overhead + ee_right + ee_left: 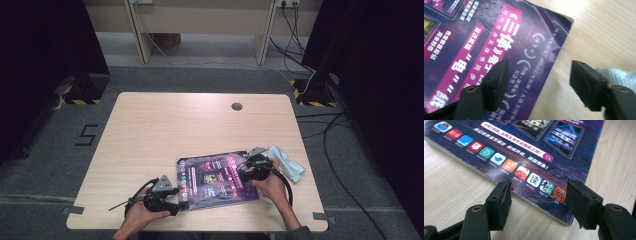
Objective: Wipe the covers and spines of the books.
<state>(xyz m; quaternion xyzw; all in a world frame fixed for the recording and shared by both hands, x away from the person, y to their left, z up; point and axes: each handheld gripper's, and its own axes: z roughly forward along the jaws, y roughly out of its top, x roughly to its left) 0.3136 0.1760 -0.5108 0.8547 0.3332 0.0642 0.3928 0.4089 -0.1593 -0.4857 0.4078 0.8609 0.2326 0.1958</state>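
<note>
Left gripper (539,195): jaws spread, nothing pinched; they hover at the near corner of the magazine, one jaw on each side of its edge.
Right gripper (539,75): jaws spread and empty, poised over the magazine's far right corner, one jaw above the cover, the other above bare wood.
Magazine (216,179): purple cover, lying flat on the counter near the person's edge, between both hands.
Cloth (286,161): pale blue, crumpled, just beside the right gripper.
Counter (190,120): light wood.

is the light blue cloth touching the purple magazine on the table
Apart. In the high view a strip of bare wooden table separates the crumpled light blue cloth from the right edge of the purple magazine.
</note>
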